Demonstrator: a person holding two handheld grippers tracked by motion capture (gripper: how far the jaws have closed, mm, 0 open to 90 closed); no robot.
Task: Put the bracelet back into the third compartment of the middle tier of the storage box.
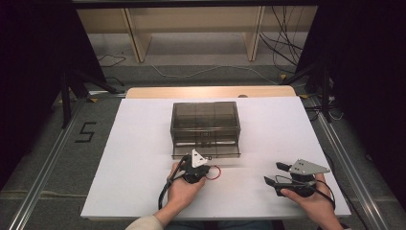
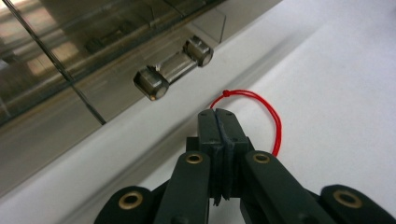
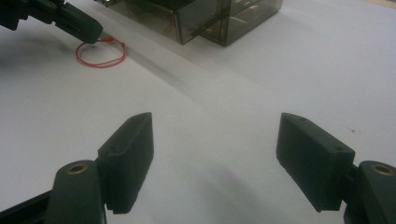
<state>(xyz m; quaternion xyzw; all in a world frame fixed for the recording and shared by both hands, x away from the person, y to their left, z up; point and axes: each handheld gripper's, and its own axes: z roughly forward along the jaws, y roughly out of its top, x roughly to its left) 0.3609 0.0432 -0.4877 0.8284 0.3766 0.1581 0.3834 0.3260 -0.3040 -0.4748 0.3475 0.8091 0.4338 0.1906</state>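
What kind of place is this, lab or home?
Probably a lab recording setup: white table between metal floor rails, loose cables on the floor, a taped number marking the spot.

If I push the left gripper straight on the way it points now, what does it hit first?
Probably the clear handle on the smoky box's front; the left gripper, shut on the red string loop, aims just right of it, so depth is uncertain.

Black gripper (image 1: pixel 196 168) jaws, brass screws

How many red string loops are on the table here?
1: the red string loop lies on the white table before the smoky plastic box, at the left claw tips.
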